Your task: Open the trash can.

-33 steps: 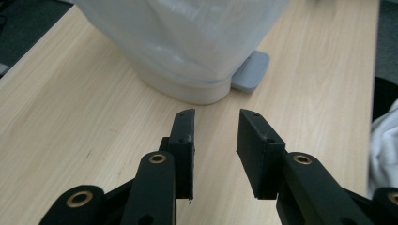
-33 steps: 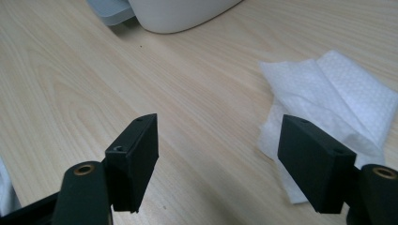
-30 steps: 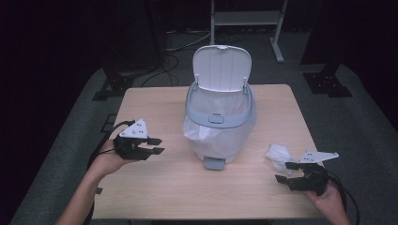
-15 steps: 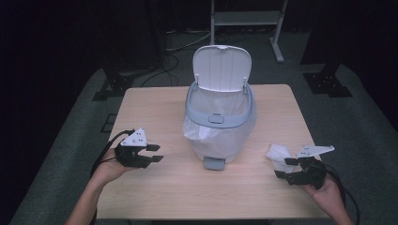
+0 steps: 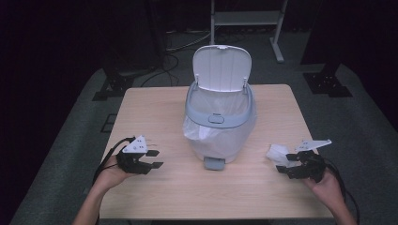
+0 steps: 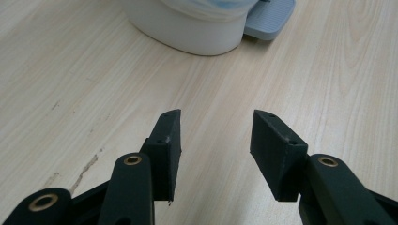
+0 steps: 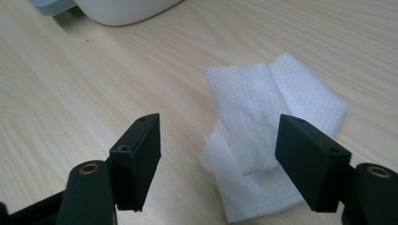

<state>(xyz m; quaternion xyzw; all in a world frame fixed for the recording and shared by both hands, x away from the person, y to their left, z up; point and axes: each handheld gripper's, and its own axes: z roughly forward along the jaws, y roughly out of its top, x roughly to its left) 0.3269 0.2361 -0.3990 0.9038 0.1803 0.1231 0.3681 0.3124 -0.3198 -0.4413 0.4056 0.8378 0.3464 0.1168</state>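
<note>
Item: crumpled white embossed paper tissue (image 7: 263, 140) on pale wooden table (image 5: 244, 197), between parted jaws of right gripper (image 7: 218, 157); left gripper (image 6: 216, 140), empty, jaws just opening; approach step, closing next.

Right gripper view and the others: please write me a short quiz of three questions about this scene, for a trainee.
1. True or false: the lid of the pedal bin stands open.
2. What lies on the table just ahead of the right gripper? A. a sponge B. a white tissue C. a cup
3. Fill in: the left gripper has its jaws open with ____ between them.

Key:
1. True.
2. B; the white tissue lies crumpled, and the open jaws do not touch it.
3. Nothing.
</note>
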